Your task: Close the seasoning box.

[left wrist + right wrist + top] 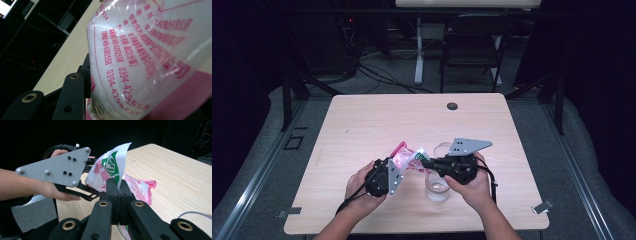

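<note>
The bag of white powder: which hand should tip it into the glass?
Probably the left. Its tool holds the bag's body, so it can tilt it. The right tool only pinches the top corner, beside the glass.

The clear plastic bag [150, 50] carries pink-red printing: columns of Chinese characters and the phone numbers 400-6351558 and 400-6381558, with 0394-42 further down before the digits blur. Its torn white top flap [110, 167] shows a green emblem beside red stripes, too small to read.
</note>
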A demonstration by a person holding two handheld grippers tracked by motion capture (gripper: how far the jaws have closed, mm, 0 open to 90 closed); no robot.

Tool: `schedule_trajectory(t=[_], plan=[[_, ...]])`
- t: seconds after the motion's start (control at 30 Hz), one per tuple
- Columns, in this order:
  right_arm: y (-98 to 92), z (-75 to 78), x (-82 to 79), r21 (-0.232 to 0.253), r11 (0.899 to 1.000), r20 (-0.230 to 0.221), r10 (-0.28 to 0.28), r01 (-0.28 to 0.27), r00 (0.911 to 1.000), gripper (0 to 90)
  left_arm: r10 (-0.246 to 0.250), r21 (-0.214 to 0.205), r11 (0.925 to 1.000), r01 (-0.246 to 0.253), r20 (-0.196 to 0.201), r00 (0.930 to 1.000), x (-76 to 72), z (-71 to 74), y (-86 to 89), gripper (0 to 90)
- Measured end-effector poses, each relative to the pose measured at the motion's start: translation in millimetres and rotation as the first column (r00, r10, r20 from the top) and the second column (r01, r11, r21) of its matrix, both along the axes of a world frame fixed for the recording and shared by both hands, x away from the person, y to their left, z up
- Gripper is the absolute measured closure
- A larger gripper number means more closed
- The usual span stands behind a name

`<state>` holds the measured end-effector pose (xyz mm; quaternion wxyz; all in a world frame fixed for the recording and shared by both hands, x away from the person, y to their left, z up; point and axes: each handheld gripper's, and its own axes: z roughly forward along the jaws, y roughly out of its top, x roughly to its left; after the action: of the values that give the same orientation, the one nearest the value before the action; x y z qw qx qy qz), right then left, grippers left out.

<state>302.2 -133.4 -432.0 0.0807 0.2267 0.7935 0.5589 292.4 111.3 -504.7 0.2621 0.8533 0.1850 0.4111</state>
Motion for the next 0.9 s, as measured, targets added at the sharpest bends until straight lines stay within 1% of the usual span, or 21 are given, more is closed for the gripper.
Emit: schedule_trajectory(t=[0.1, 0.17, 0.3, 0.33, 0.37, 0.43, 0.5, 0.6, 0.67, 0.73, 0.77, 0.9], plan=[[-1.8, 0.5, -0.3, 0.0, 1.0, 0.0, 0.002, -0.002, 1.0, 90.0, -0.001, 0.016, 0.9999, 0.0, 0.019, 0.9998, -0.9, 0.7, -2.0, 61.7], [-2.6, 0.6, -0.7, -0.001, 1.0, 0.0, 0.002, -0.002, 1.0, 90.0, 0.003, 0.023, 0.9997, -0.004, 0.039, 0.9992, -1.7, -0.1, -3.2, 61.7], [-3.8, 0.5, -1.3, -0.01, 1.0, 0.002, 0.016, -0.016, 0.9999, 90.0, -0.003, 0.051, 0.9987, -0.001, 0.076, 0.9971, -3.2, -1.2, -5.0, 61.8], [-3.8, 0.1, -1.4, -0.01, 1.0, 0.0, 0.018, -0.018, 0.9998, 90.0, -0.004, 0.051, 0.9987, 0.0, 0.078, 0.9969, -3.5, -1.9, -5.4, 61.8], [-3.8, -0.2, -1.4, -0.011, 1.0, -0.001, 0.019, -0.019, 0.9998, 90.0, -0.004, 0.065, 0.9979, -0.002, 0.093, 0.9957, -4.0, -2.6, -6.0, 61.8], [-3.9, -1.3, -1.1, -0.012, 1.0, -0.004, 0.022, -0.022, 0.9998, 90.0, -0.002, 0.073, 0.9973, -0.005, 0.1, 0.995, -4.8, -3.9, -6.6, 61.9], [-4.1, -2.2, -1.2, -0.019, 1.0, -0.008, 0.022, -0.022, 0.9997, 90.0, 0.0, 0.1, 0.995, -0.011, 0.117, 0.9932, -5.6, -4.5, -7.0, 61.9], [-4.6, -3.5, -1.3, -0.024, 0.999, -0.012, 0.025, -0.026, 0.9996, 90.0, -0.002, 0.116, 0.9932, -0.013, 0.127, 0.9919, -6.7, -5.9, -8.1, 61.9], [-5.2, -4.4, -1.1, -0.029, 0.999, -0.014, 0.029, -0.03, 0.9995, 90.0, -0.004, 0.134, 0.9908, -0.015, 0.143, 0.9897, -7.4, -6.9, -9.1, 61.9], [-5.9, -5.6, -0.6, -0.031, 0.999, -0.02, 0.033, -0.033, 0.9993, 90.0, -0.013, 0.144, 0.9895, -0.009, 0.146, 0.9892, -7.5, -7.7, -10.0, 62.0], [-6.2, -5.9, -0.5, -0.034, 0.999, -0.02, 0.031, -0.032, 0.9993, 90.0, -0.011, 0.156, 0.9877, -0.012, 0.149, 0.9887, -8.0, -7.8, -10.3, 62.0], [-7.3, -6.1, -0.7, -0.036, 0.999, -0.021, 0.032, -0.033, 0.9993, 90.0, -0.019, 0.172, 0.985, -0.012, 0.174, 0.9846, -9.0, -8.0, -12.1, 62.0]])
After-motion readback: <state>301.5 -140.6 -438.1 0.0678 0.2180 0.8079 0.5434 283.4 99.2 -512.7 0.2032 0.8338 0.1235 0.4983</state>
